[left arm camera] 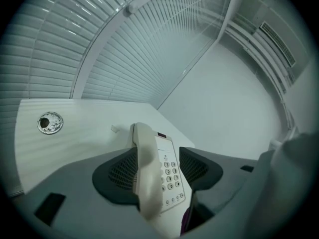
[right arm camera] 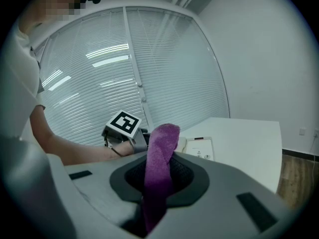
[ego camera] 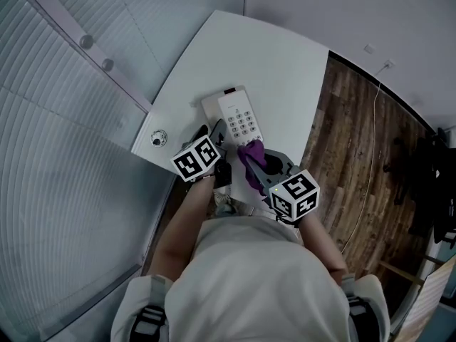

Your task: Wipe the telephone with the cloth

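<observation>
the telephone (ego camera: 236, 120) has its near end hidden under the cloth (ego camera: 251, 155).

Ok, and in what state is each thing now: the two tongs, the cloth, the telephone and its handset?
left tongs: open, handset between them, not gripped
right tongs: shut on the cloth
cloth: bunched, sticking up from the right tongs
telephone: flat on the desk, keypad up
handset: lying along the telephone's left side
</observation>
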A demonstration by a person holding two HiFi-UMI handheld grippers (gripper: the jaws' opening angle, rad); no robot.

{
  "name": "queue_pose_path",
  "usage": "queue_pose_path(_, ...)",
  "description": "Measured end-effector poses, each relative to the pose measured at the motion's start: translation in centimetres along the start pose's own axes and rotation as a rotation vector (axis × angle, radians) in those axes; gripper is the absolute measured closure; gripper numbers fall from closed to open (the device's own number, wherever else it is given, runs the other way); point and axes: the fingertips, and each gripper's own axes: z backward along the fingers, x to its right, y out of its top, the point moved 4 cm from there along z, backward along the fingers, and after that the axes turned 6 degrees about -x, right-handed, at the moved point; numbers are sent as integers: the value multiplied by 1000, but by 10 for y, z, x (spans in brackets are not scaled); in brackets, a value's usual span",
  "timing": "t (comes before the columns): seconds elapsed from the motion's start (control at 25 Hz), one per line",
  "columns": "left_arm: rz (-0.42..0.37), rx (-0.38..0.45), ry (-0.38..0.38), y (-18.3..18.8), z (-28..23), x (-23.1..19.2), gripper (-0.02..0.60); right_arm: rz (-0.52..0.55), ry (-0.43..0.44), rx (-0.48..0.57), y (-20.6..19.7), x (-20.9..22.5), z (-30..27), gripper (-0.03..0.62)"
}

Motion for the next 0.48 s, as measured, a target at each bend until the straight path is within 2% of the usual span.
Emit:
queue_pose_path(0.16, -14, 29, 15, -8, 18, 3, 345, 5, 5, 4, -5, -2, 10, 534)
queue_pose_path(0.28, -8, 49, 8, -15, 31, 6, 439, 6, 10, 6, -9, -5, 15, 534)
queue_pose_path(0.48, -4, 66, 21, -31, 53, 12, 496, 5, 22, 16, -14, -10, 27, 534)
